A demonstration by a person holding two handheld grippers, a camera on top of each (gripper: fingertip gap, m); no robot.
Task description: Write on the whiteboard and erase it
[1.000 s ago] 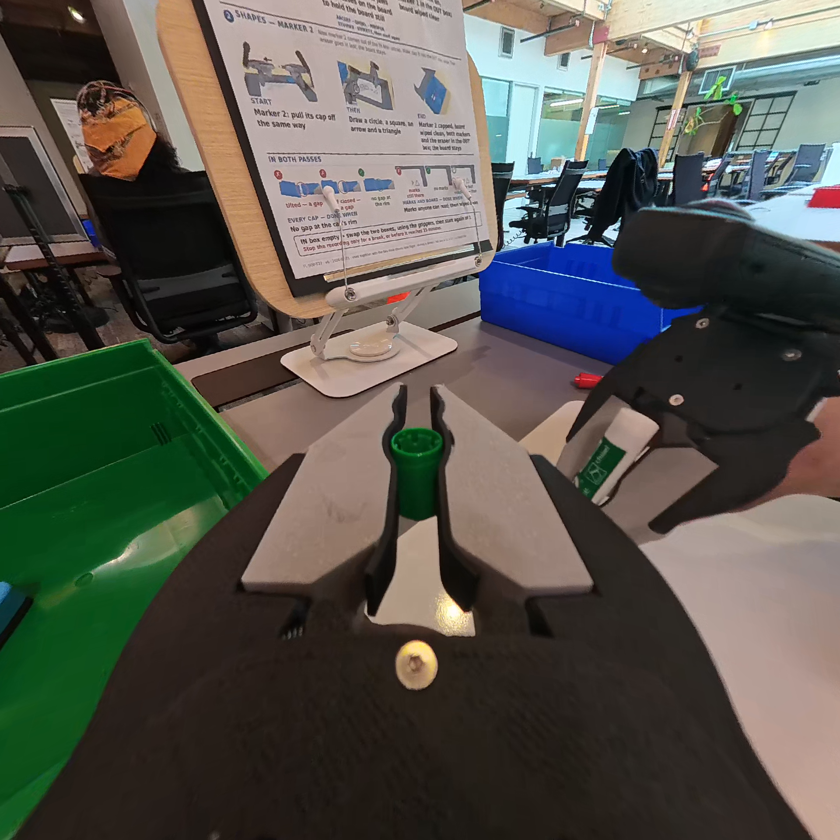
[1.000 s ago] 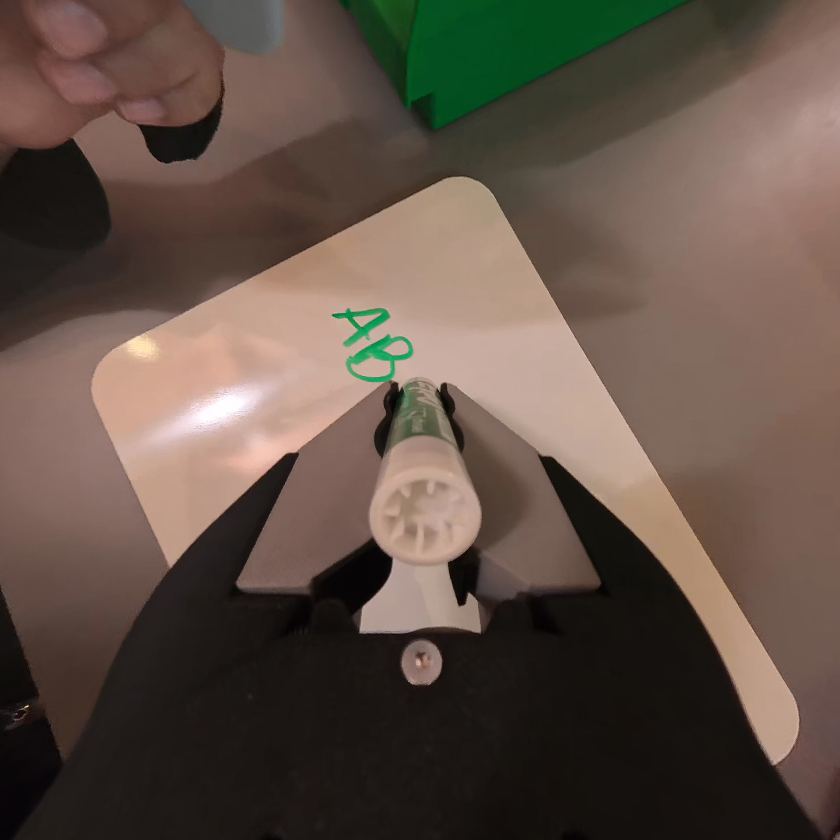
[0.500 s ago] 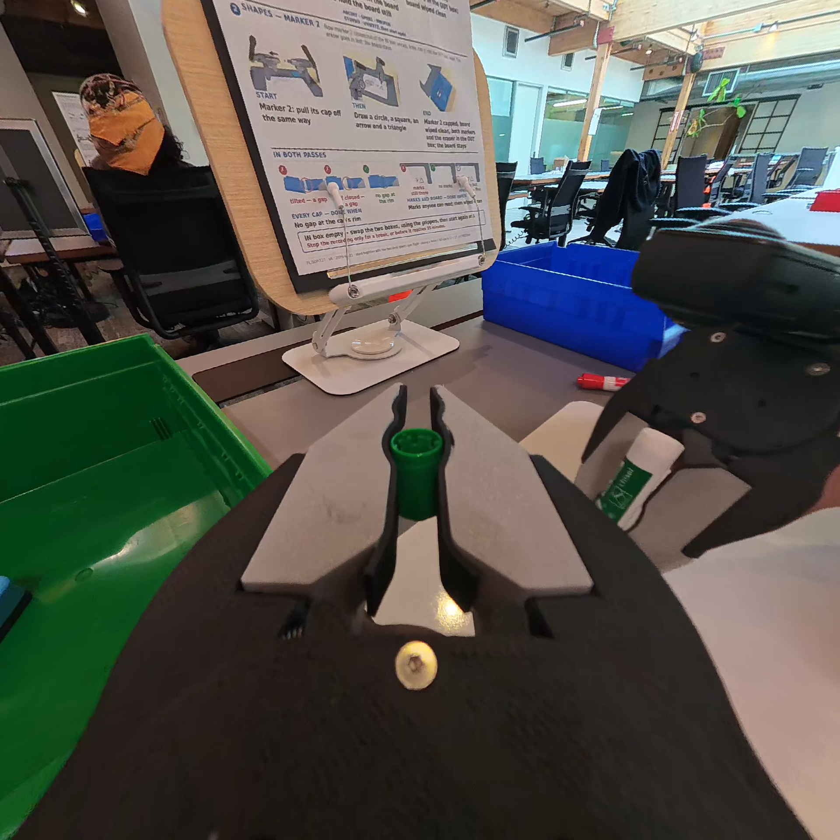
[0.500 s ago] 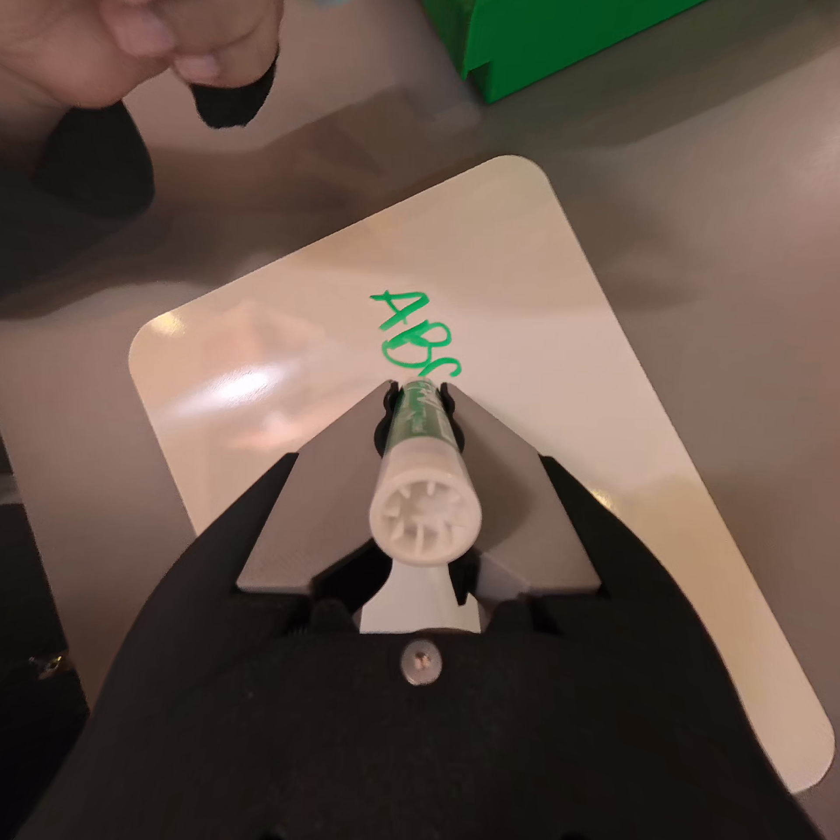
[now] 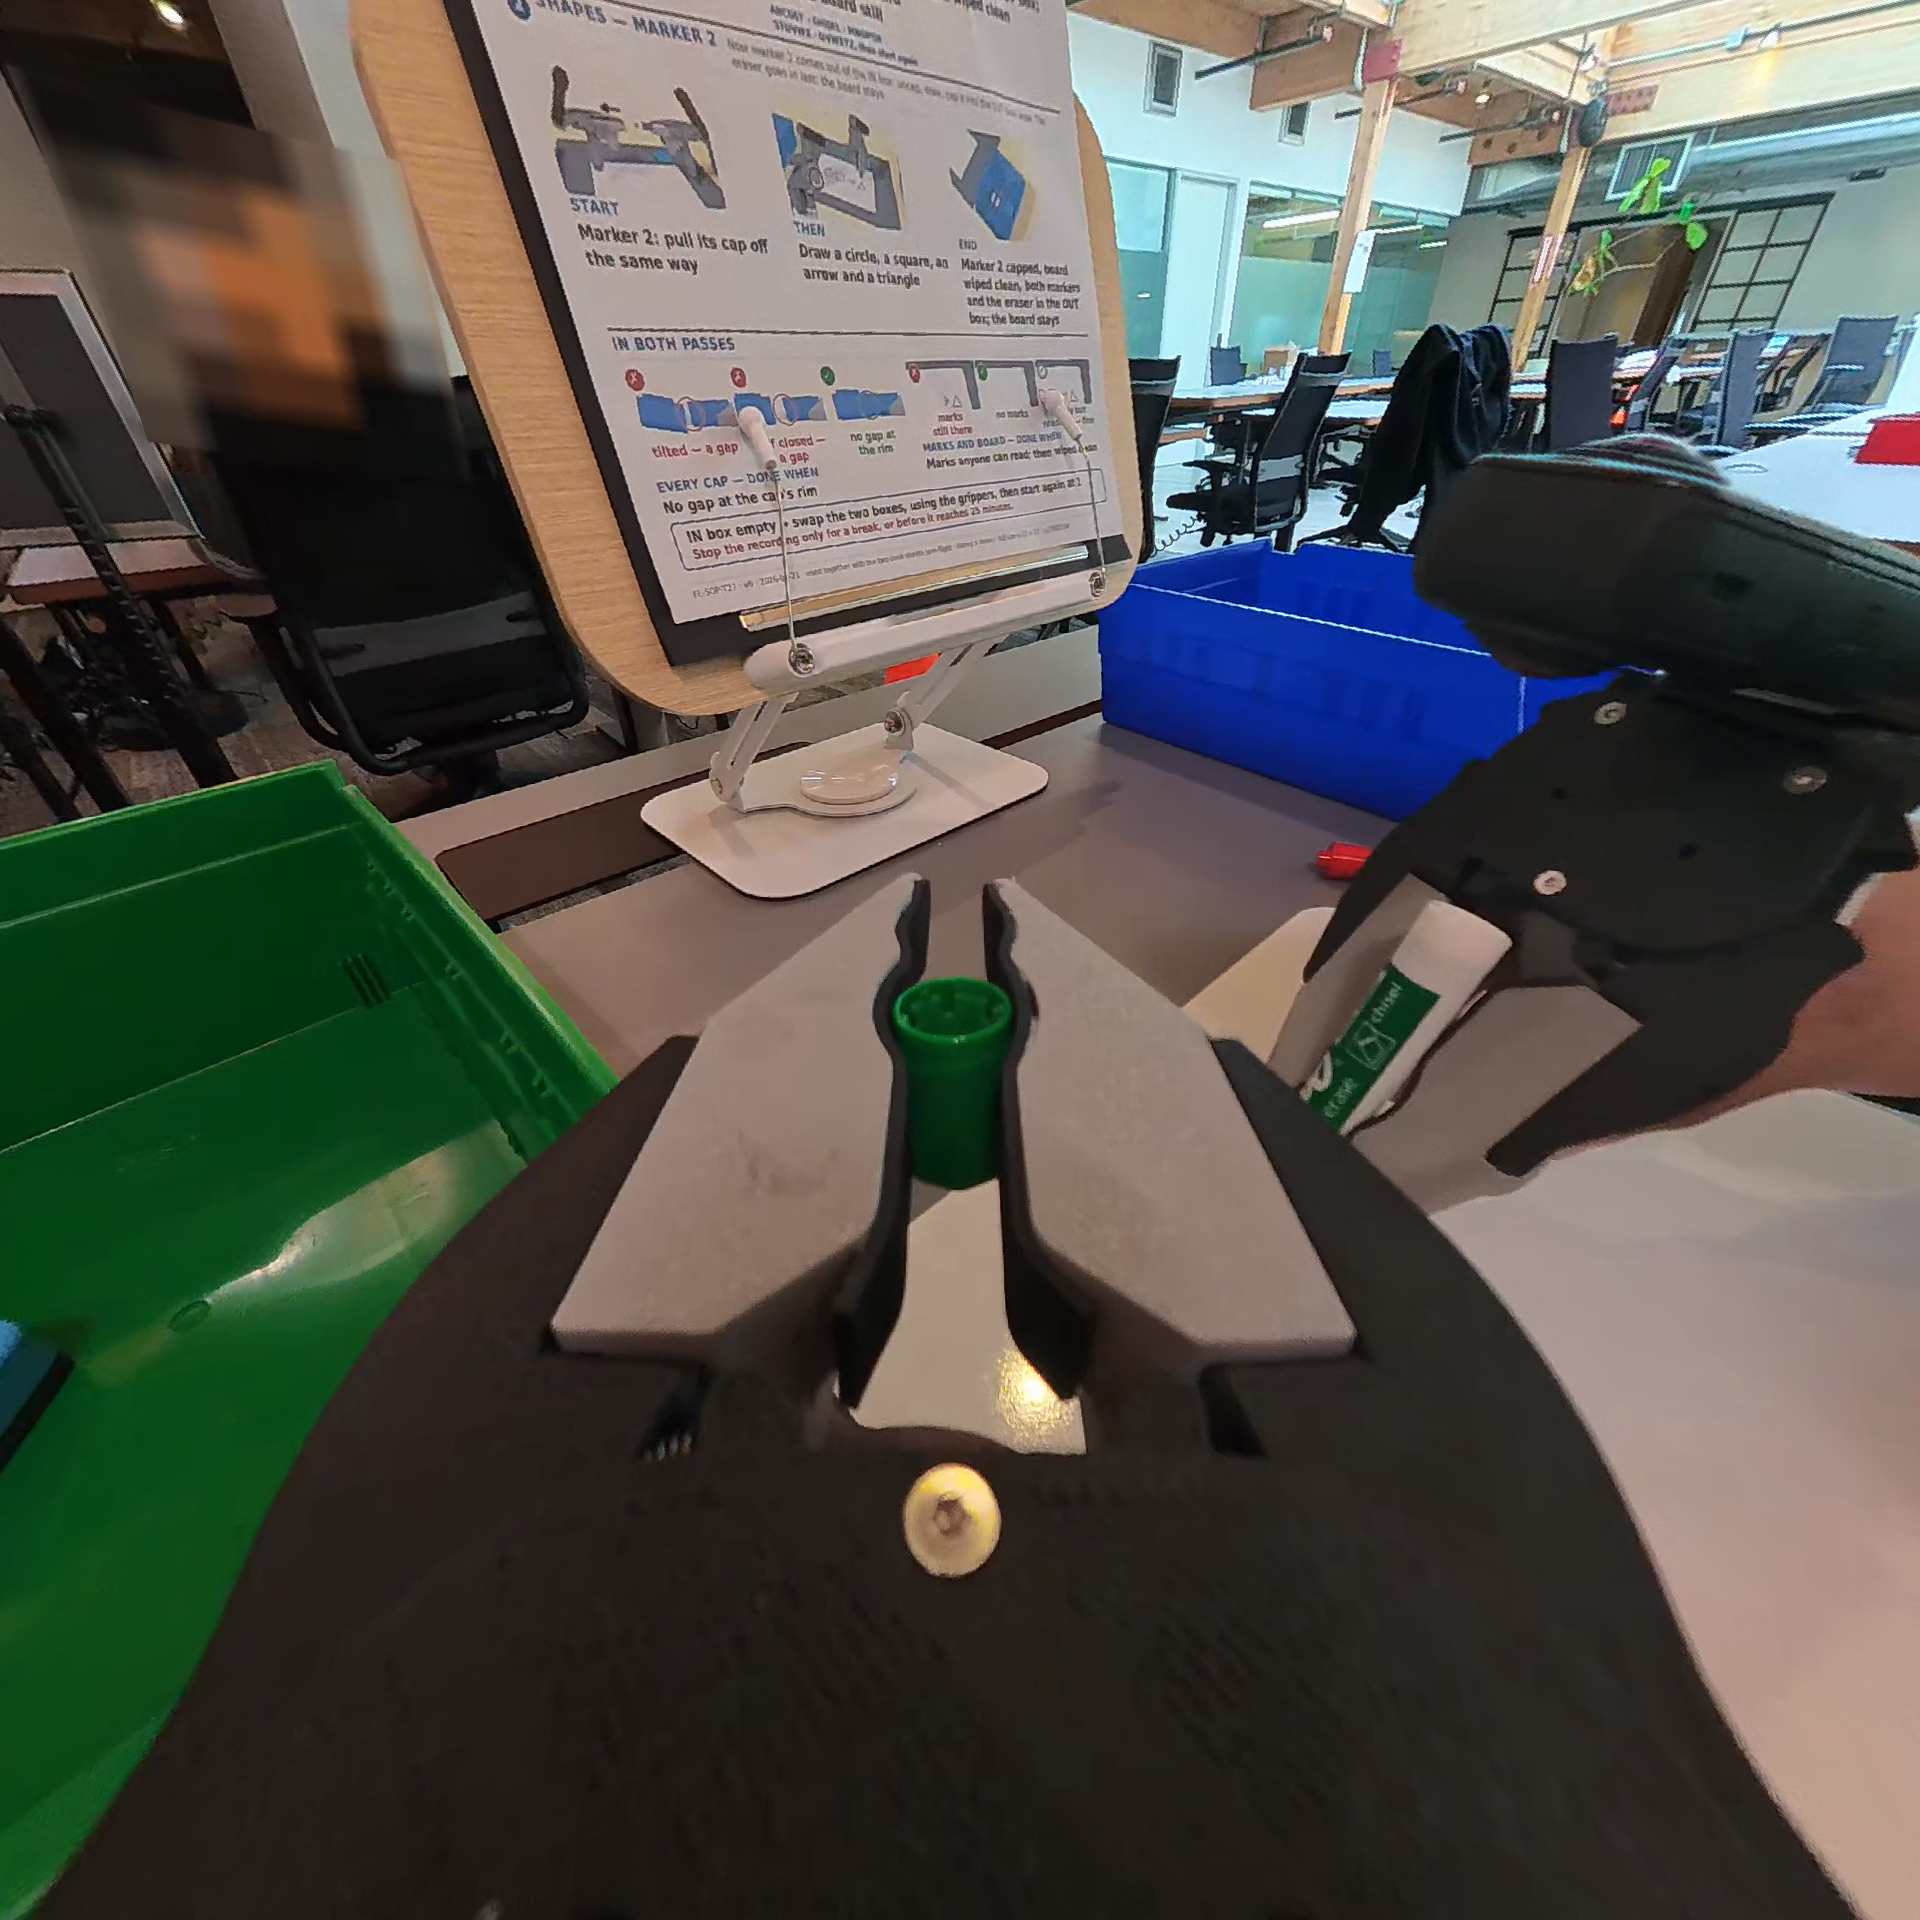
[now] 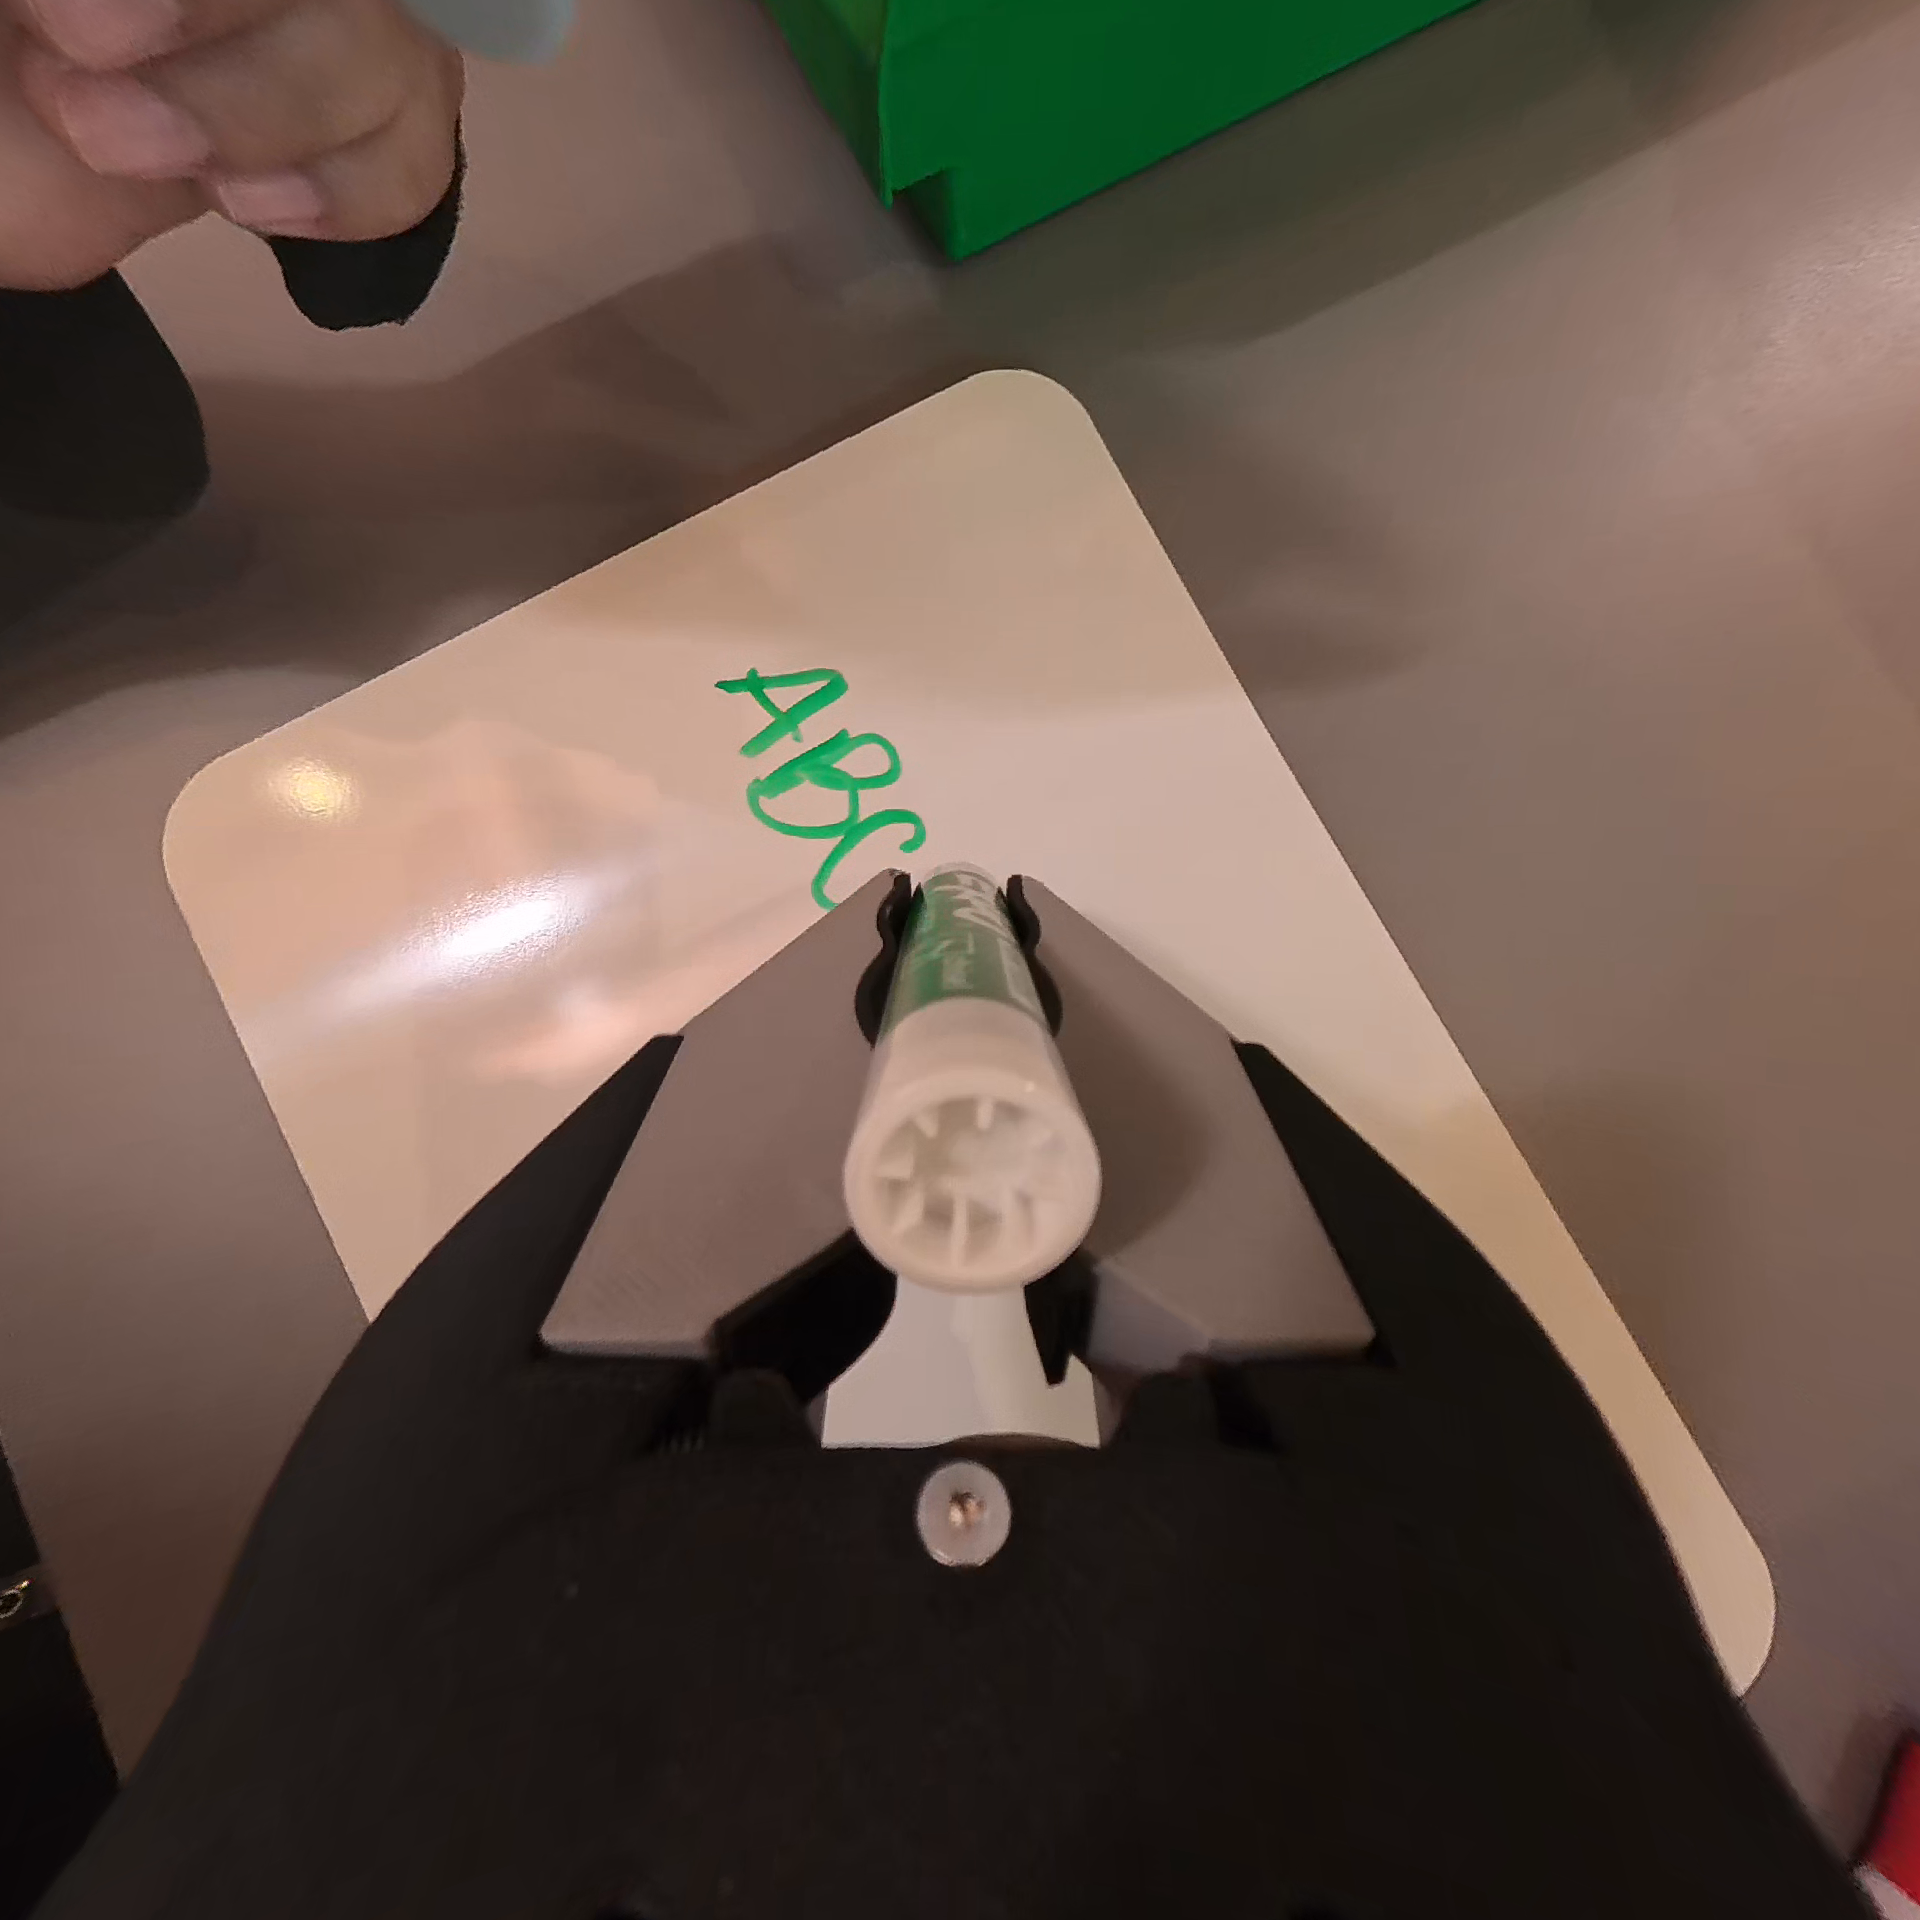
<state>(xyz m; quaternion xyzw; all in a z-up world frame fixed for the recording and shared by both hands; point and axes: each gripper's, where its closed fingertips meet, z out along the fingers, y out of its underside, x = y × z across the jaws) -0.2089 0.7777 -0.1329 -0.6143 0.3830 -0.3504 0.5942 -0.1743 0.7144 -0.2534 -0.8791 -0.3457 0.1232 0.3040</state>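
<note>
both grippers grip: marker [image 6: 961,997], cap [image 5: 951,1081].

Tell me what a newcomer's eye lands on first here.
Green handwriting across the middle of the whiteboard, just ahead of the right gripper, which is shut on a marker. The left gripper pinches the green cap, beside a bright green bin.

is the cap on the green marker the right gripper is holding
No, the green cap sits pinched in the left gripper, apart from the marker in the right gripper.
</note>
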